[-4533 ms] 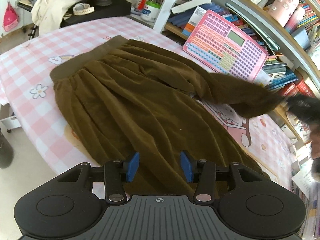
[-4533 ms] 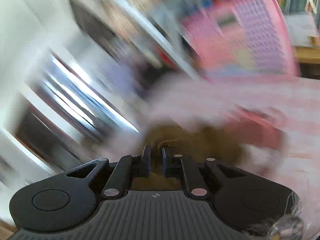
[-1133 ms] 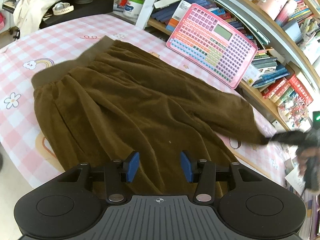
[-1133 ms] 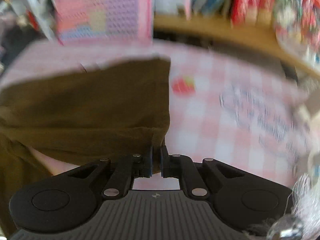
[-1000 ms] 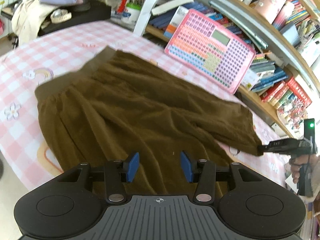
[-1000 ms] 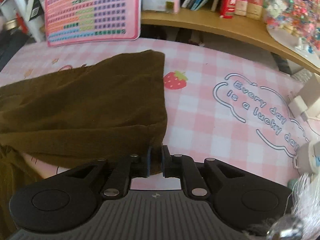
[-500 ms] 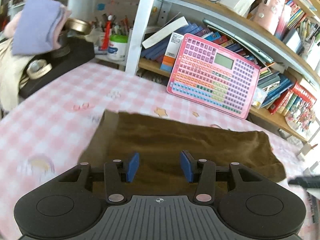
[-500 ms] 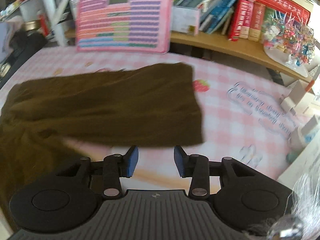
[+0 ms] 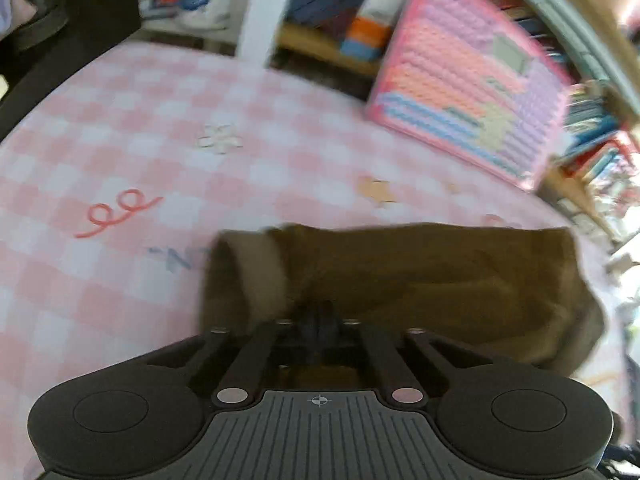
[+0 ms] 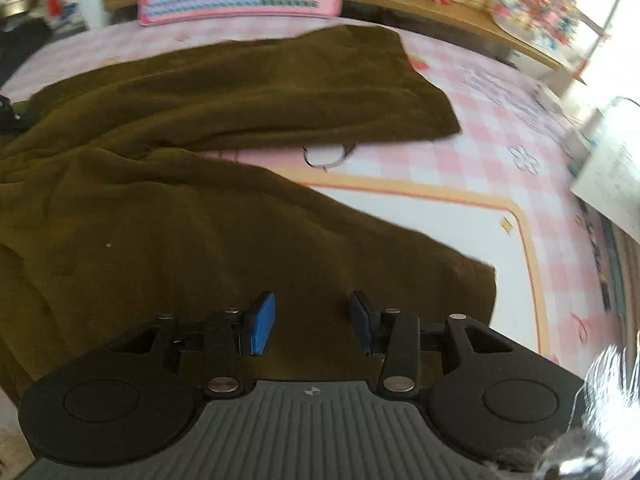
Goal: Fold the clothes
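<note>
Left wrist view: the left claw (image 9: pixel 318 320) is pinched closed on the waistband end of the brown skirt (image 9: pixel 436 280), which lies on the pink checked tabletop (image 9: pixel 160 160). A pink toy (image 9: pixel 468 92) leans against the far shelf.

Right wrist view: the right claw (image 10: pixel 312 322) hangs open over the near part of the skirt (image 10: pixel 200 220), gripping nothing.

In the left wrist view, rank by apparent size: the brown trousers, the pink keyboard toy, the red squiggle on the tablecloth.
1. Brown trousers, though nearest the camera, which inflates them.
2. Pink keyboard toy, farther back, so it may really be closer in size.
3. Red squiggle, clearly smallest.
</note>
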Tool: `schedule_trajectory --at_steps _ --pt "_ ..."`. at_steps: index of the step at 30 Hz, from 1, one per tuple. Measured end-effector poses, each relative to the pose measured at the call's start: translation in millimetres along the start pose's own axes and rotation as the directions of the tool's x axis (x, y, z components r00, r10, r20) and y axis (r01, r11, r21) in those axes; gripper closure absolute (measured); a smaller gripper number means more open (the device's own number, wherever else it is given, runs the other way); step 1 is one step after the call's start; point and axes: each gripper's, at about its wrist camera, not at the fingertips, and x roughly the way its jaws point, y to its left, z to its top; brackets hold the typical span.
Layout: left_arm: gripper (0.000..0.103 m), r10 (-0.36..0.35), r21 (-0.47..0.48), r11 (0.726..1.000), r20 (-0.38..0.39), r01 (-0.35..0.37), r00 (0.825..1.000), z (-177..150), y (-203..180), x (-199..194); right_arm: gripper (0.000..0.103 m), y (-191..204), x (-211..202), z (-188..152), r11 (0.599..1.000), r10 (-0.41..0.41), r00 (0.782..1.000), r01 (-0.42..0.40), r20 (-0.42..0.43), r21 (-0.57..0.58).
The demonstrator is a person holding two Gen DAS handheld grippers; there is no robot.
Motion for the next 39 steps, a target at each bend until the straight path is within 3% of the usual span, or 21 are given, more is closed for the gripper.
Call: schedule_trajectory --at_steps 2,4,7,13,19,25,39 --pt "0.101 0.035 -0.068 0.997 0.032 -0.033 0.999 14 16 3 0.063 1 0 -4 0.999 -0.028 1.000 0.028 0.002 0.024" --pt "0.101 0.072 -0.077 0.995 0.058 -0.067 0.996 25 25 7 0.060 1 0 -8 0.998 -0.045 0.999 0.045 0.012 0.051" --pt "0.101 0.058 -0.028 0.998 0.048 -0.057 0.997 34 26 8 0.059 3 0 -10 0.996 -0.053 0.998 0.051 0.021 0.074" --pt "0.101 -0.041 0.018 0.999 0.073 0.040 0.996 24 28 -26 0.060 -3 -11 -7 0.988 -0.053 0.998 0.047 0.037 0.144" --pt "0.101 -0.184 0.042 0.982 -0.017 0.185 0.983 -26 31 -51 0.061 -33 -19 5 0.963 -0.145 0.986 0.121 0.082 0.242" --pt "0.100 -0.113 -0.038 0.993 -0.017 0.113 0.993 -54 52 -52 0.078 -52 4 9 0.953 -0.155 0.988 0.152 -0.010 0.262" --pt "0.100 -0.120 -0.008 0.993 0.025 0.120 0.992 -67 46 -82 0.077 -57 32 47 0.964 -0.194 0.980 0.182 0.047 0.194"
